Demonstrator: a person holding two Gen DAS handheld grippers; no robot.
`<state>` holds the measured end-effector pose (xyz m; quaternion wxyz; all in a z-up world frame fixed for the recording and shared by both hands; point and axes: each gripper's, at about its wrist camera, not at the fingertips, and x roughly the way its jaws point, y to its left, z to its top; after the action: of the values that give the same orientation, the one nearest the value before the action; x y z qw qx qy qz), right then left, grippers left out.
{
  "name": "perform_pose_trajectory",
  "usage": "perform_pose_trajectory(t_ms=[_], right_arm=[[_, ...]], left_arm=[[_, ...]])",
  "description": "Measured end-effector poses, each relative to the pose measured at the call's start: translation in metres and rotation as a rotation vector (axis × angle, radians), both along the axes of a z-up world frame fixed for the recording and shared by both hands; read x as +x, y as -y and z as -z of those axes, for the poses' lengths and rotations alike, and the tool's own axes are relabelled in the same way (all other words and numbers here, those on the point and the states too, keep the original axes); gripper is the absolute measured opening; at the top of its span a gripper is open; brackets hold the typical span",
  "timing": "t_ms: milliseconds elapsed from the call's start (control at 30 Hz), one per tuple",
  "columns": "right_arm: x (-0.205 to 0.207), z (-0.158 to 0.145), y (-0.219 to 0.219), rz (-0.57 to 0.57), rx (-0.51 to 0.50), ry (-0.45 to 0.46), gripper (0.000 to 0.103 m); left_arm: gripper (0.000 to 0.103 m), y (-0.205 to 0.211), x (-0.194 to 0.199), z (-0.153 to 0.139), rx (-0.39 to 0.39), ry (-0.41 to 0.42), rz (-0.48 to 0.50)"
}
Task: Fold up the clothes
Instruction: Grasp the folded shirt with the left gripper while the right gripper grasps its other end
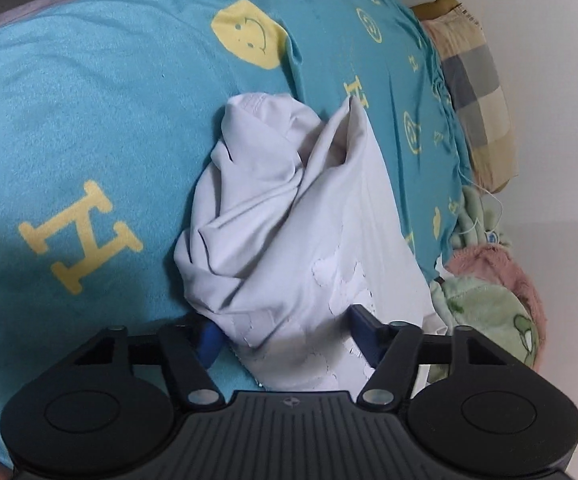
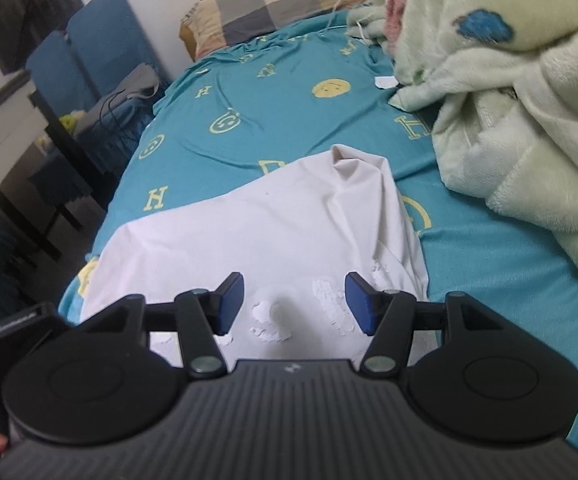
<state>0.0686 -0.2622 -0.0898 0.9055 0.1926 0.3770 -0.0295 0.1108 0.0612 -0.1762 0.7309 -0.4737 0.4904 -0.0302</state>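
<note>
A white garment (image 1: 289, 200) lies crumpled on the teal bed sheet (image 1: 89, 120), bunched into folds at its far end, with a worn white print near me. My left gripper (image 1: 286, 336) sits at its near edge, jaws apart. The cloth fills the gap between the blue pads and drapes over the left pad (image 1: 209, 340). In the right wrist view the same garment (image 2: 269, 220) spreads flatter across the sheet (image 2: 289, 120). My right gripper (image 2: 295, 304) hovers open just above its printed part, nothing pinched between its pads.
A fluffy green blanket (image 2: 509, 100) is heaped on the bed's right side, also seen as the green blanket (image 1: 489, 304). A checked pillow (image 2: 277, 4) lies at the head against the wall. Blue chairs (image 2: 101, 40) and a dark table (image 2: 61, 140) stand left of the bed.
</note>
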Motion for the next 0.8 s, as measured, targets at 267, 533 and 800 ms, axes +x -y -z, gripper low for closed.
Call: perform_pose_trajectory(t_ms=[267,533,800], right_arm=[[-0.007,-0.006,-0.02,-0.054,-0.034,0.019,0.059],[-0.014,-0.01,-0.028,-0.081,0.038,0.042,0.06],[-0.025,0.041,-0.019,-0.086,0.839,-0.047,0.06]], left_arm=[[0.025,0.01,-0.003,-0.026,0.048,0.122,0.009],[0.024,0.02,-0.004,-0.036,0.062,0.149,0.019],[0.024,0.017,-0.003,-0.035,0.042,0.151,0.007]])
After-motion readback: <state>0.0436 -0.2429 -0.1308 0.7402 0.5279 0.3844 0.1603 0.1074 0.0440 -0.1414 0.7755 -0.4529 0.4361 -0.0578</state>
